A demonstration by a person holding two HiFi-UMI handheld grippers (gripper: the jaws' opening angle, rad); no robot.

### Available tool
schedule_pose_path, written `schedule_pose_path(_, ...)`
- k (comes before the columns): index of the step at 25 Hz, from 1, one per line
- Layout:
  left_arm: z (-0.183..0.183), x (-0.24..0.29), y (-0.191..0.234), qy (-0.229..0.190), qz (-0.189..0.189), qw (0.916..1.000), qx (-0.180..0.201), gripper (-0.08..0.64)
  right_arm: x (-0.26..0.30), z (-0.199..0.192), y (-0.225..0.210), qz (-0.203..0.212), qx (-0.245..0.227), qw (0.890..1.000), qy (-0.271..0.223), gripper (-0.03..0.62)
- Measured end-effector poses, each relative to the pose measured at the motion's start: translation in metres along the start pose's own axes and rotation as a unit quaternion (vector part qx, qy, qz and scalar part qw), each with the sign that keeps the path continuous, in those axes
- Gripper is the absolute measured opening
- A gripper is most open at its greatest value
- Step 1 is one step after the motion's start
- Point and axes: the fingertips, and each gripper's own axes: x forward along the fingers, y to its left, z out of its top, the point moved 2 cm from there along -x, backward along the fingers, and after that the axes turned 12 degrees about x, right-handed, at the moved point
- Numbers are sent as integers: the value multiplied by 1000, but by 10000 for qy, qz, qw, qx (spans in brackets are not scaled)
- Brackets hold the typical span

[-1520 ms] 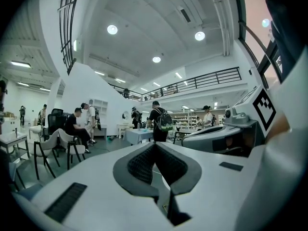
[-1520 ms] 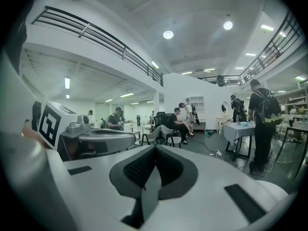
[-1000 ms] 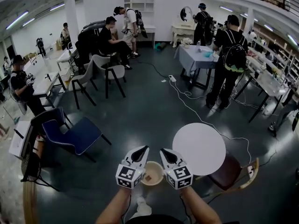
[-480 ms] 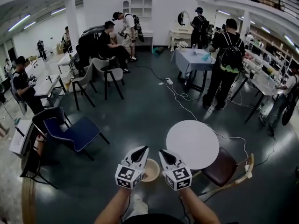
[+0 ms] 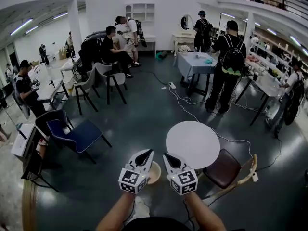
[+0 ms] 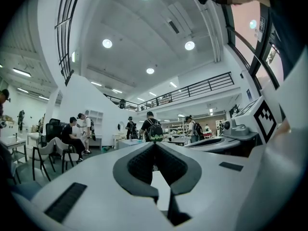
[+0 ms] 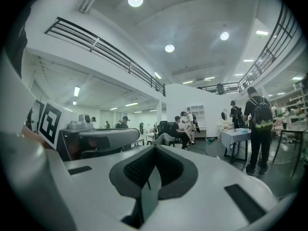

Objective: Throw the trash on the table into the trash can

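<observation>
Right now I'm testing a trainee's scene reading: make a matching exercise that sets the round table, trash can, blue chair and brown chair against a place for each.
1 round table
2 trash can
3 blue chair
4 brown chair

A far to the person's left
B seen between the left gripper and the right gripper
C ahead and right of the right gripper
D beside the table's near right edge

Pairs: 1-C, 2-B, 3-A, 4-D

The round bench (image 5: pixel 192 143) is white, the floor (image 5: pixel 144 114) dark grey. The round trash can (image 5: pixel 154 171) looks cream, though half hidden. The white left claw (image 5: pixel 146 154) and right claw (image 5: pixel 168 157) bear black-and-white square markers (image 5: pixel 131 181).
</observation>
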Motion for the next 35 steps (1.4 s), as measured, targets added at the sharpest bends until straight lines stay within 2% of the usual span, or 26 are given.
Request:
schedule_pose_path(7, 12, -19, -54, 42, -23, 10000, 55, 15, -56, -4, 3, 15, 8, 10000, -72, 18)
schedule_pose_path(11, 16, -31, -71, 62, 19, 9999, 108, 15, -76, -12, 6, 50, 42, 9999, -83, 18)
schedule_pose_path(15, 15, -42, -81, 101, 45, 9998, 152, 15, -88, -20, 9, 65, 105, 9999, -88, 18)
schedule_pose_path(26, 35, -58, -106, 137, -56, 9997, 178, 15, -116, -3, 17, -38, 149, 9993, -329, 17)
schedule_pose_path(35, 33, -77, -97, 158, -44, 9998, 138, 15, -115, 7, 37, 4, 114, 9990, -428, 17)
